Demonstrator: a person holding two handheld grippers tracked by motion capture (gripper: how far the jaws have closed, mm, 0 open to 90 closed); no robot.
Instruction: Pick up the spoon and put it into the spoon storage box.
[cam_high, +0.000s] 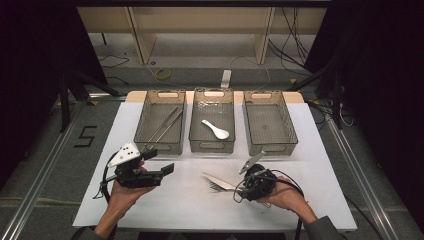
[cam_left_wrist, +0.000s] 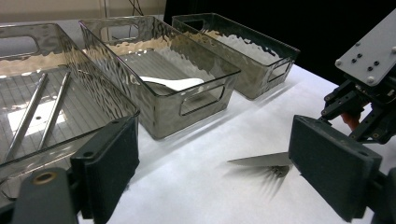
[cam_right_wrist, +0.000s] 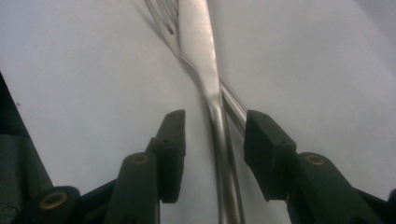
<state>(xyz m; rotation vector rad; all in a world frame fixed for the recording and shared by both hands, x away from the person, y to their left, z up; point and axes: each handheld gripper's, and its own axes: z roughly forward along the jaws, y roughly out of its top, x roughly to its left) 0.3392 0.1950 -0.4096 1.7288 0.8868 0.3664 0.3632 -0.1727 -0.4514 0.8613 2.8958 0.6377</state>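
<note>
On the white table (cam_high: 165, 200) before three bins, knife (cam_right_wrist: 205, 60) and fork (cam_right_wrist: 161, 18) straddled by right gripper (cam_right_wrist: 212, 140), jaws apart, not yet pressed, left gripper (cam_left_wrist: 212, 172) held open nearby.

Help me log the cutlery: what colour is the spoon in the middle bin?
White; the spoon shows best in the high view.

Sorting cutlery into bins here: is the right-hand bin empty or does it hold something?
Empty. The right-hand bin shows only its bare ribbed floor, while the middle bin holds a white spoon and the left bin two metal sticks.
</note>
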